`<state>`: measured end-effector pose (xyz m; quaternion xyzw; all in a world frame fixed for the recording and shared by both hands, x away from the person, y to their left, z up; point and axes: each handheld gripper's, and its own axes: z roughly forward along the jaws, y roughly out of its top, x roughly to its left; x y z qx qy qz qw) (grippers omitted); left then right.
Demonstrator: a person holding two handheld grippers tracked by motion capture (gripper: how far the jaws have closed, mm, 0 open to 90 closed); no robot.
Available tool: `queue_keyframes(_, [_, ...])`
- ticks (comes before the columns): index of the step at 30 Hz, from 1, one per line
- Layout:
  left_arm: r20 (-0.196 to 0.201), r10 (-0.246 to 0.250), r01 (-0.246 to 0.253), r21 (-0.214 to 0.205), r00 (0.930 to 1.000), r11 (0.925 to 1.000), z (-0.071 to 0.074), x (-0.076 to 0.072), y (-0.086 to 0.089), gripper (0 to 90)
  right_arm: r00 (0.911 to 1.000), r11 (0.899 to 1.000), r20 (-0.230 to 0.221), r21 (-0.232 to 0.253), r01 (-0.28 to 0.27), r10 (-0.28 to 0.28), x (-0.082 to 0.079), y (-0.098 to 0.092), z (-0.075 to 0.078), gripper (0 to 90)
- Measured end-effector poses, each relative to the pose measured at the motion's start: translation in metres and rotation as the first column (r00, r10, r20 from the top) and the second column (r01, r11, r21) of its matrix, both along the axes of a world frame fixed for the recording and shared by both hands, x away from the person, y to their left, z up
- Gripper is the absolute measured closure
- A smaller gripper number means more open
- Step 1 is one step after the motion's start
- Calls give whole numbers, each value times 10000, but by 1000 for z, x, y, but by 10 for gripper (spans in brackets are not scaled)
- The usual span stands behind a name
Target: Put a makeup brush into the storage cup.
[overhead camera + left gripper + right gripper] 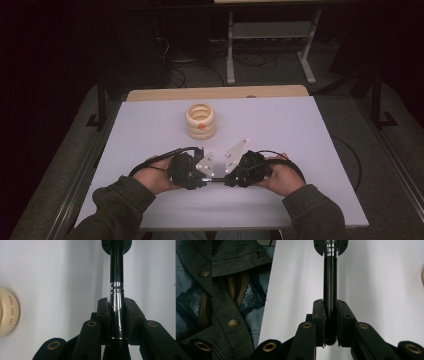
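A thin black rod with a shiny chrome band lies level between the two grippers, just above the white table. My left gripper is shut on the chrome part of the rod, its pads pressed on both sides. My right gripper faces it and is shut on the plain black end of the rod. In the left gripper view my left gripper points at the right one. In the right gripper view my right gripper points at the left one.
A stack of cream rings with an orange ball at its side stands on the table beyond the grippers; its edge is at the left in the left gripper view. The person's green jacket lies at the near table edge.
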<state>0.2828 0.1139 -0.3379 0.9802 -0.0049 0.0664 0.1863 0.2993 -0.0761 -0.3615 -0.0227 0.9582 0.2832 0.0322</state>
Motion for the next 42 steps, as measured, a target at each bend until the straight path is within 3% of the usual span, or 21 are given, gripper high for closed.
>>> queue_keyframes(2, [-233,-8,-1,-378,9997,9993,1,1,4,751,10000,9999,-19,143,32,-32,-1,-2,-1,783])
queue_keyframes(4, [-473,143,-190,-1001,9988,9948,3,5,10,647,10000,9994,-54,334,79,-78,-2,-6,-1,783])
queue_keyframes(6, [-668,333,-421,-1349,9972,9900,4,7,16,600,9999,9992,-30,381,108,-107,-4,-10,-3,783])
queue_keyframes(8, [-874,584,-730,-1736,9945,9821,4,10,25,559,9998,9987,-83,470,204,-201,-5,-13,-5,783])
queue_keyframes(12, [-1384,987,-1315,-2522,9854,9587,-3,10,39,518,9984,9958,-171,725,557,-546,-5,-21,-9,784])
queue_keyframes(17, [-1806,1276,-1773,-2943,9753,9391,-14,11,47,499,9979,9897,-109,1270,653,-645,-7,-26,-9,784])
queue_keyframes(22, [-1906,1082,-1607,-2861,9757,9446,-18,12,40,526,9980,9913,105,1174,602,-619,-8,-18,-11,783])
queue_keyframes(25, [-1810,992,-1467,-2717,9785,9512,-18,11,36,601,9984,9930,139,1053,530,-548,-8,-12,-14,783])
queue_keyframes(29, [-1829,1012,-1491,-2715,9779,9508,-16,13,37,706,9987,9927,205,1124,436,-461,-7,-8,-15,783])
queue_keyframes(33, [-1775,788,-1234,-2565,9810,9586,-14,12,35,739,9985,9932,312,1093,409,-446,-7,-7,-15,781])
queue_keyframes(37, [-1588,643,-984,-2171,9852,9712,-12,10,31,755,9981,9939,337,996,473,-509,-7,-7,-17,762])
queue_keyframes(42, [-1395,671,-923,-1828,9880,9788,-8,10,27,756,9971,9947,263,758,694,-716,-6,-3,-15,698])
